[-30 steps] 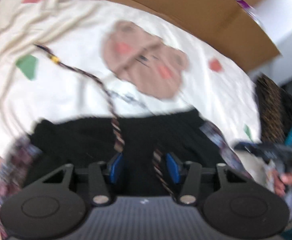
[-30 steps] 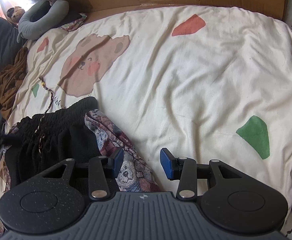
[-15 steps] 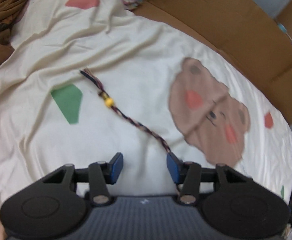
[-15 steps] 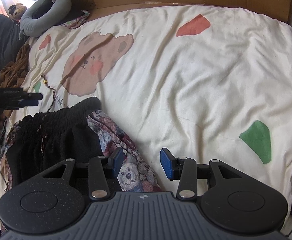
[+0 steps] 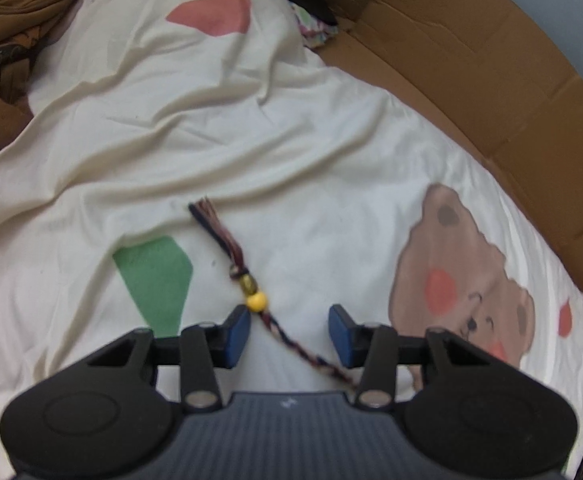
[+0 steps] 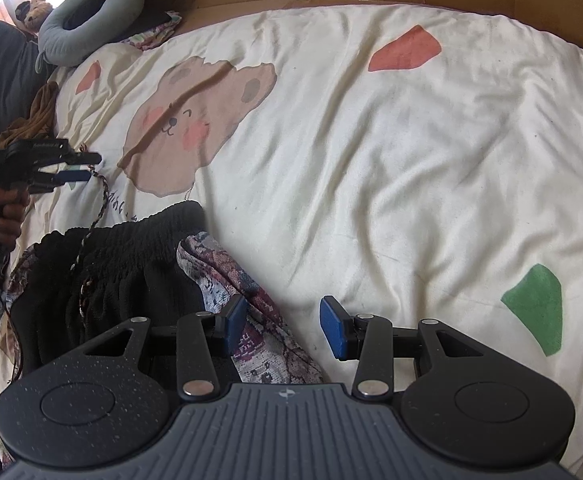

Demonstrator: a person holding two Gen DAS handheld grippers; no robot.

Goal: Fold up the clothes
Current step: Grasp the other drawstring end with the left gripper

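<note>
Left gripper [image 5: 288,334] has swung off the black waistband in the last second; it now hovers, jaws apart, over the drawstring [image 5: 238,270] laid out on the bedsheet [image 5: 331,184]. Right gripper [image 6: 282,324], also released, has barely moved. The garment [image 6: 131,264] lies rumpled at near left, unfolded. Judgement: cord being sorted before any fold.

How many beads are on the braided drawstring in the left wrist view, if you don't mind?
2: a yellow bead just ahead of the open left gripper, and a darker bead touching it, nearer the tassel. Others may be hidden.
</note>
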